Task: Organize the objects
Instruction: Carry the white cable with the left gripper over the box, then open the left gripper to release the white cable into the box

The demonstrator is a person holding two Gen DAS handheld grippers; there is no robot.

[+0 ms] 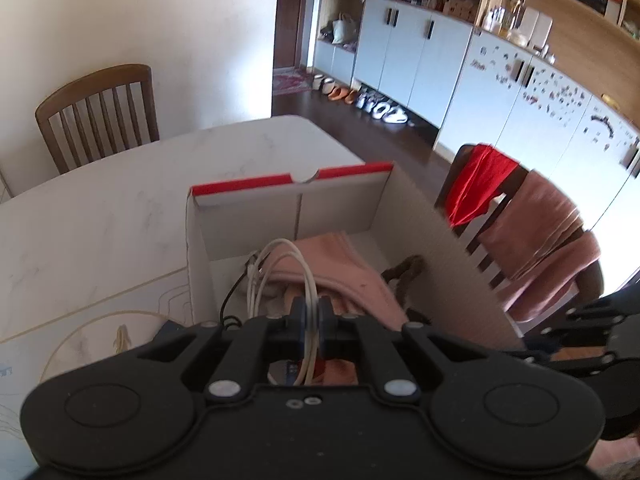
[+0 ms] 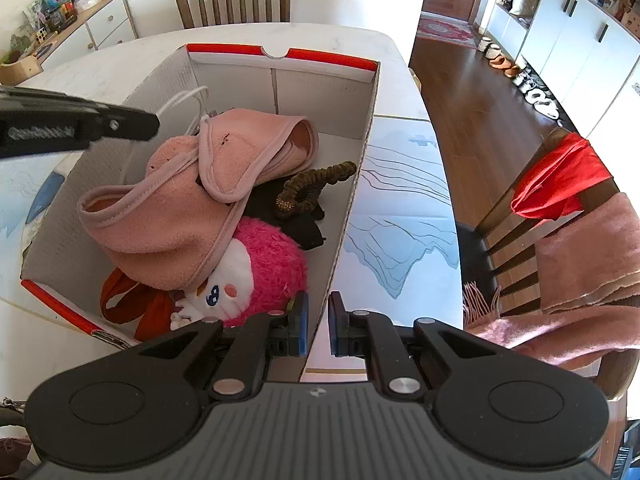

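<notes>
A white cardboard box with red rims (image 1: pixel 288 208) (image 2: pixel 320 76) sits on the table. My left gripper (image 1: pixel 313 312) is shut on a looped white cable (image 1: pixel 280 256) and holds it over the box's left side; its black finger (image 2: pixel 132 124) and the cable (image 2: pixel 180 100) also show in the right wrist view. Inside the box lie a pink fleece hat (image 2: pixel 180 216), a pink plush toy (image 2: pixel 260 268), a brown scrunchie (image 2: pixel 316 184) and an orange strap (image 2: pixel 132 304). My right gripper (image 2: pixel 319 320) is shut on the box's right wall.
The white marble table (image 1: pixel 100 208) carries a printed mat (image 2: pixel 400 208) under and beside the box. A wooden chair (image 1: pixel 96 116) stands at the far side. Another chair (image 2: pixel 560 216) on the right is draped with red and pink cloth. Cabinets line the far wall.
</notes>
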